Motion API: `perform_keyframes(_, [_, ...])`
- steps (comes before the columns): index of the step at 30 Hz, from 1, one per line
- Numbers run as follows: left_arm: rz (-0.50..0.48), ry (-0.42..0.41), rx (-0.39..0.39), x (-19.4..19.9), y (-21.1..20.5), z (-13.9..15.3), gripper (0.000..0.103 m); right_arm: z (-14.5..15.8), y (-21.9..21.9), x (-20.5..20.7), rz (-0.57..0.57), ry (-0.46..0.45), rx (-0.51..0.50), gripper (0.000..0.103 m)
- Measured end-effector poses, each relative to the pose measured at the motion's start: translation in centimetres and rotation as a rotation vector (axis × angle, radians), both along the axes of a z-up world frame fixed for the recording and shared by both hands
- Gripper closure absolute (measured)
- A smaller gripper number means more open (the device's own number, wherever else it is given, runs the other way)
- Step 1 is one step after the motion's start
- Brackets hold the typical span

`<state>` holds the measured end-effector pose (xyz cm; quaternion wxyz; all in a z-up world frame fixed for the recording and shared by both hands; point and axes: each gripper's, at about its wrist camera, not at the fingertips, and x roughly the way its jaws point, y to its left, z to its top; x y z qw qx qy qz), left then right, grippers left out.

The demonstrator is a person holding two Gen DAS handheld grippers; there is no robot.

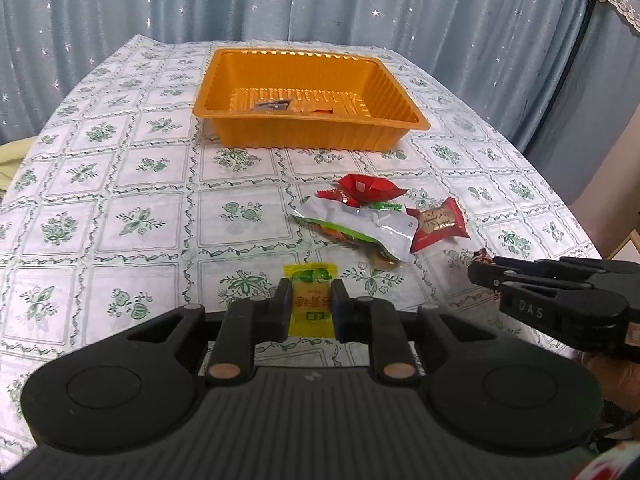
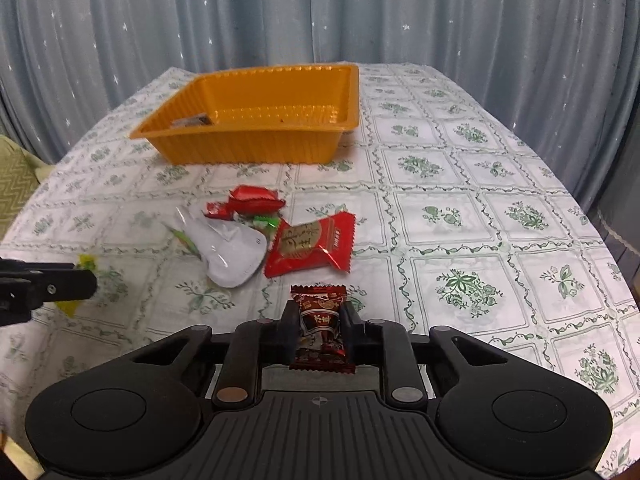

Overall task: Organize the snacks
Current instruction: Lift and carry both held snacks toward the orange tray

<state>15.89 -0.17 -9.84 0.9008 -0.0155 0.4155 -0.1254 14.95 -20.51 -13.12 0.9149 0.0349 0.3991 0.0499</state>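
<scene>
- My left hand-held gripper (image 1: 311,303) pinches a yellow snack packet (image 1: 311,300) between its pads. The packet's long axis runs along the fingers, its green-printed end pointing away from me toward the tray.
- My right hand-held gripper (image 2: 320,326) is clamped on a dark red candy packet (image 2: 321,326). Its long axis also runs along the fingers; one crimped end projects past the fingertips, the other lies back toward the gripper body.
- Both packets are held just above the worktop (image 2: 460,208), which carries a white cloth with green floral squares.
- In the left wrist view the right hand-held gripper enters from the right edge, near the loose pile.
- Beyond the fingertips lies a loose pile: a silver pouch (image 2: 232,252), long axis diagonal, with a green-edged pack under it.
- Touching the pouch on its right is a red square packet with a gold emblem (image 2: 312,244), lying flat.
- Just behind these sit a red folded wrapper (image 2: 254,200) and a small red-and-green sweet (image 2: 266,222).
- Farther back stands the orange ribbed tray (image 2: 248,144), long axis across the worktop, holding a dark wrapped item (image 1: 272,106) on its floor.
- A blue-grey curtain with white stars (image 2: 320,12) closes off the background.
</scene>
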Motion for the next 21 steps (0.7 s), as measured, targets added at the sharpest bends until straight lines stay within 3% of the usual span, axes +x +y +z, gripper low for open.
perform_keyframes(11, [0.039, -0.031, -0.010, -2.2, -0.2, 2.8, 0.085, 4.0, 0.4, -2.2, 0.002, -0.053, 0.056, 0.081])
perform_keyframes(21, [0.052, -0.053, -0.013, -3.5, -0.2, 4.4, 0.085, 5.8, 0.8, -3.5, 0.015, -0.082, 0.065, 0.081])
